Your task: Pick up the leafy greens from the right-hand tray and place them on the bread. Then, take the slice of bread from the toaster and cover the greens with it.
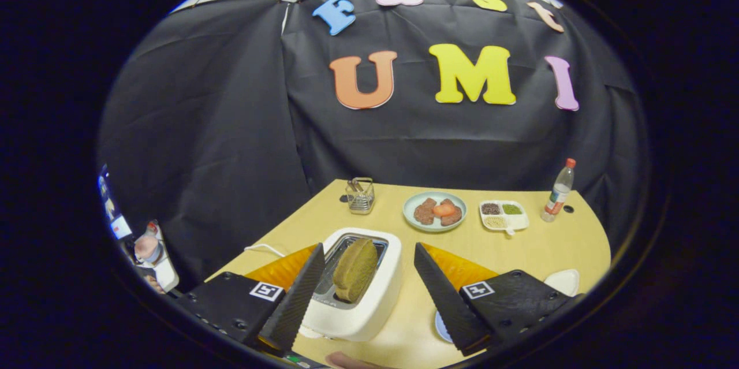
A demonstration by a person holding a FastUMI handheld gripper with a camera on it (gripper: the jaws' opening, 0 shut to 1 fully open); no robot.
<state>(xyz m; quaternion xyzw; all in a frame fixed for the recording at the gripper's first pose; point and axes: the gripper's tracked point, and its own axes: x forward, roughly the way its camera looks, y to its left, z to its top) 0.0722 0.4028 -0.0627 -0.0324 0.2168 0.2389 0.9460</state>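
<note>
My gripper (366,291) hangs with its two fingers (294,299) spread wide, nothing between the pads. One white toaster (361,285) sits in the gap between them, with one slice of brown bread (355,268) standing upright in its slot, top edge proud of the opening. The fingers flank the toaster without touching the slice.

Beyond the toaster on the pale wooden surface (519,248) I count: one round plate (434,211) carrying two dark patties with one red piece on top; one white divided tray (503,215) to its right with three compartments of small grains or seeds, one green; one plastic bottle (559,191) with a red cap, upright, right of the tray; one small wire rack (360,195) left of the plate.

Hard to make out: a bluish plate edge (441,327) by the right finger, mostly hidden, and a white dish (563,281) cut off behind the gripper body. I cannot pick out the leafy greens.
</note>
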